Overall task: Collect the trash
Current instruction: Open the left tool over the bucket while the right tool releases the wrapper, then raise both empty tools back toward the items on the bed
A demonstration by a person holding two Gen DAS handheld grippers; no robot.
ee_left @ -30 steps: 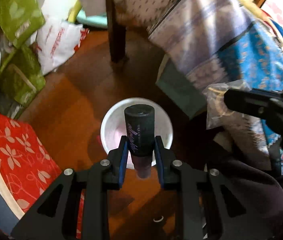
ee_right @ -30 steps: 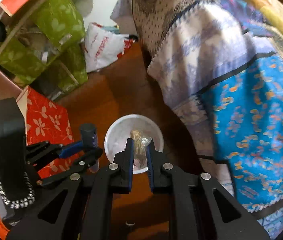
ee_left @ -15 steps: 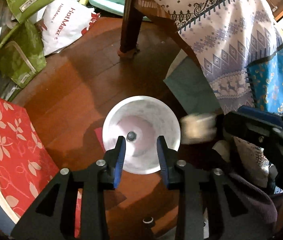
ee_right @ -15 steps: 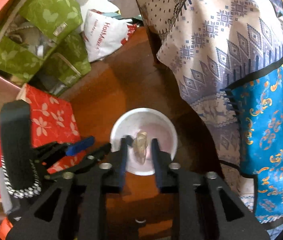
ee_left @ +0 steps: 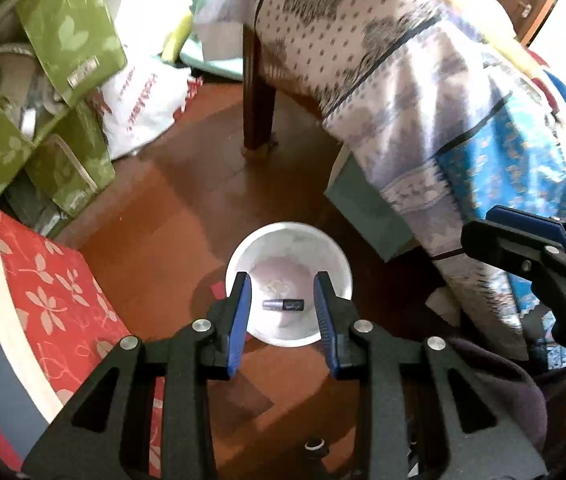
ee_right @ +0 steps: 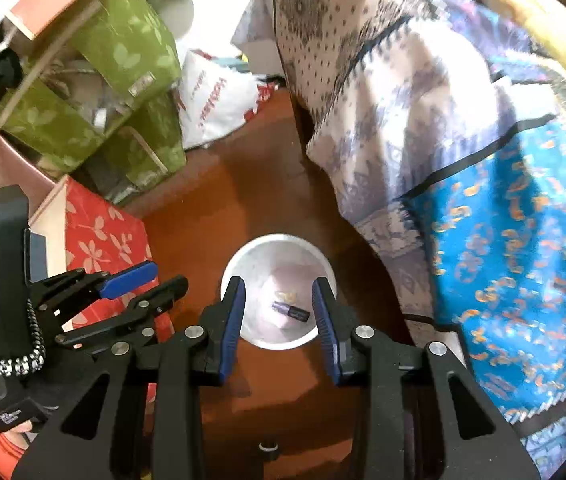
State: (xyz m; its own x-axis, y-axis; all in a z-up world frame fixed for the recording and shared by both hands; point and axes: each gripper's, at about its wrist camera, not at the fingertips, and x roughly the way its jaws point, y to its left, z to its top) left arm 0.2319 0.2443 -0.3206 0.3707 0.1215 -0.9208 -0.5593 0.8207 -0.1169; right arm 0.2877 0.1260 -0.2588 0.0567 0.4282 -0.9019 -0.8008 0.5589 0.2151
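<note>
Through my left gripper (ee_left: 283, 304) I see the jaws spread apart with nothing between them, and framed in that gap, well below, a small dark tube (ee_left: 283, 305) lies on its side at the bottom of the white bin (ee_left: 239, 256). My right gripper (ee_right: 279, 308) is likewise released and empty, its blue-padded fingers (ee_right: 233, 316) straddling the same bin (ee_right: 243, 264) from above; there the tube (ee_right: 291, 310) lies tilted, close to the finger on the right-hand side of the picture. Just above the tube in both views sits a crumpled clear wrapper (ee_left: 275, 285) with a yellowish glint, also on the bin's floor. There is pale script along the tube, but I cannot read it. The bin stands on a reddish-brown wooden floor (ee_left: 187, 208). From the left camera the right gripper (ee_left: 495, 226) juts in from the right edge; from the right camera the left gripper (ee_right: 155, 280) shows at the left, beside a red box with a white flower print (ee_right: 99, 232). Beyond that lies a white plastic bag (ee_right: 215, 104) with red lettering, which looks like "HotMax" though it is blurred. Green leaf-print bags (ee_left: 63, 36) are piled at upper left, each with a small label too fine to read. A patterned white and blue cloth (ee_left: 423, 92) hangs over furniture with a dark wooden leg (ee_left: 258, 100).
</note>
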